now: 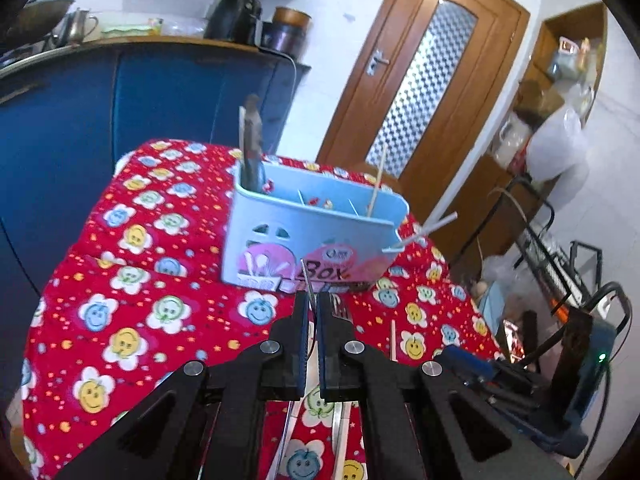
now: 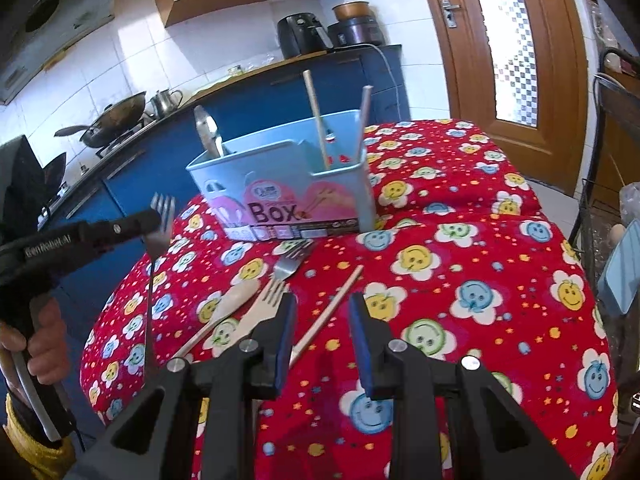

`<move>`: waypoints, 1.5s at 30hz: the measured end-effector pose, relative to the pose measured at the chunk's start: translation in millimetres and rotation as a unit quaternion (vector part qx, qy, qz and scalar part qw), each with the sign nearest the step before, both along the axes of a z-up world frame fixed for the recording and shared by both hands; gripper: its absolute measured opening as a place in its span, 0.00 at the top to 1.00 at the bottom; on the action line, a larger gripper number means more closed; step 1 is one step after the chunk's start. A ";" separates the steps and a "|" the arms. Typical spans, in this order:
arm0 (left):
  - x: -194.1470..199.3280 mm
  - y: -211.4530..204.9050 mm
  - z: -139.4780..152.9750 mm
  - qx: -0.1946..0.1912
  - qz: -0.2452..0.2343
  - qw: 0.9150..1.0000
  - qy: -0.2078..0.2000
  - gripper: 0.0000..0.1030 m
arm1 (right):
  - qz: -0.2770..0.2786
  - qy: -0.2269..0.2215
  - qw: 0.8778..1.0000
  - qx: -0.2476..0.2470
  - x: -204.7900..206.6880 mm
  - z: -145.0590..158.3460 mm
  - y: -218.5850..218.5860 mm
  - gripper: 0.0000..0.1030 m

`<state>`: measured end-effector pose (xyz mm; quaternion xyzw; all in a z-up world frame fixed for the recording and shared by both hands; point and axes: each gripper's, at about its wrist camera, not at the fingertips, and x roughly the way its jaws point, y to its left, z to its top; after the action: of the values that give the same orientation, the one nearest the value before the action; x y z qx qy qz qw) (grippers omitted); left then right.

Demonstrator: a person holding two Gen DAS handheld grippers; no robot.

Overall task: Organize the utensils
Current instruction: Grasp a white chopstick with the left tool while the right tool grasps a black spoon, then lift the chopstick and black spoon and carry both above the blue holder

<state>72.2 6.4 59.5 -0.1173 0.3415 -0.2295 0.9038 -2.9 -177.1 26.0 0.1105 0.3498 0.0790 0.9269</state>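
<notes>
A light blue utensil box (image 1: 308,236) stands on the red smiley tablecloth (image 1: 132,280); it also shows in the right wrist view (image 2: 280,176). It holds a metal spoon (image 2: 208,130) on the left and chopsticks (image 2: 318,120) on the right. My left gripper (image 1: 314,300) is shut on a metal fork (image 2: 162,220), held upright above the cloth left of the box. My right gripper (image 2: 322,316) is open and empty over a loose wooden chopstick (image 2: 332,308). On the cloth lie a metal fork (image 2: 290,262), a wooden fork (image 2: 264,306) and a wooden spoon (image 2: 228,304).
A blue kitchen counter (image 2: 132,184) with a wok (image 2: 116,118) and appliances runs behind the table. A wooden door (image 1: 420,80) stands to the right. A metal rack (image 1: 552,256) and clutter sit right of the table.
</notes>
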 end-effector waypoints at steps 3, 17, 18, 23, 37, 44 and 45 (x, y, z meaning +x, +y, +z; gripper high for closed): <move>-5.9 11.6 5.4 -0.009 0.007 1.000 -0.010 0.97 | 0.014 0.005 1.000 -0.003 0.8 0.0 9.7 0.71; -27.7 60.4 26.4 -0.047 0.029 0.997 -0.044 0.98 | 0.073 0.084 0.994 -0.006 27.7 -24.2 35.7 0.70; -27.1 62.9 25.7 -0.048 0.031 0.997 -0.042 0.98 | 0.076 0.087 0.993 -0.007 28.9 -25.3 36.2 0.70; -28.8 77.1 22.9 -0.056 0.041 0.997 -0.034 0.98 | 0.097 0.103 0.990 -0.013 35.9 -27.0 40.7 0.70; -39.3 79.9 27.8 -0.047 0.039 0.997 -0.038 0.99 | 0.123 0.110 0.986 -0.002 32.3 -26.1 43.7 0.95; -49.1 78.8 41.5 -0.053 0.041 0.996 -0.061 0.99 | 0.084 0.046 0.995 0.010 18.6 0.4 31.9 0.95; -50.3 78.8 43.9 -0.053 0.042 0.996 -0.065 0.99 | 0.080 0.038 0.996 0.011 17.3 3.3 30.7 0.95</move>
<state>21.9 85.2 103.4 -0.1638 0.2645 -0.2166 0.9254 14.4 -146.3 29.3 0.0956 0.3918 0.1526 0.9023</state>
